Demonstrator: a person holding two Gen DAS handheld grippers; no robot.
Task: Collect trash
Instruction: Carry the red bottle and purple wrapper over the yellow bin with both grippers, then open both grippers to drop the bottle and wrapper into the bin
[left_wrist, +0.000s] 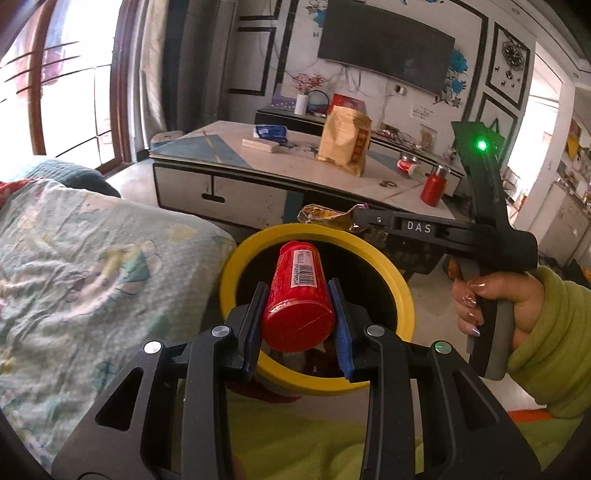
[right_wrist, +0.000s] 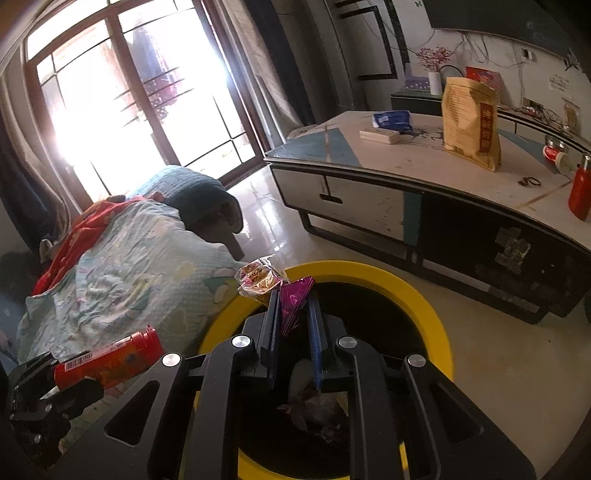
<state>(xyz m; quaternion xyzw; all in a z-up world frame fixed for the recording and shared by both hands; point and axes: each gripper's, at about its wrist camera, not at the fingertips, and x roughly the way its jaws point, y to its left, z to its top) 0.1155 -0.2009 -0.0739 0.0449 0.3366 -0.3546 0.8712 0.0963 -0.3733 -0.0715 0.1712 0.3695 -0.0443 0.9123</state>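
My left gripper (left_wrist: 298, 291) is shut on a red plastic bottle (left_wrist: 297, 295) with a barcode label, held over the mouth of a yellow-rimmed black bin (left_wrist: 404, 295). My right gripper (right_wrist: 293, 300) is shut on a crinkled purple and gold wrapper (right_wrist: 295, 301) above the bin's near rim (right_wrist: 437, 328). Some dark trash lies inside the bin. In the left wrist view the right gripper (left_wrist: 356, 218) comes in from the right in a hand with a green sleeve, the wrapper (left_wrist: 321, 216) at its tip. In the right wrist view the left gripper (right_wrist: 79, 374) holds the bottle (right_wrist: 110, 363) at lower left.
A low coffee table (left_wrist: 258, 184) stands just beyond the bin, bearing a gold paper bag (left_wrist: 345, 144), a red flask (left_wrist: 433, 186), a blue packet and a white box. A sofa with a floral quilt (left_wrist: 92, 266) lies left of the bin. Tiled floor (right_wrist: 498, 369) shows to the right.
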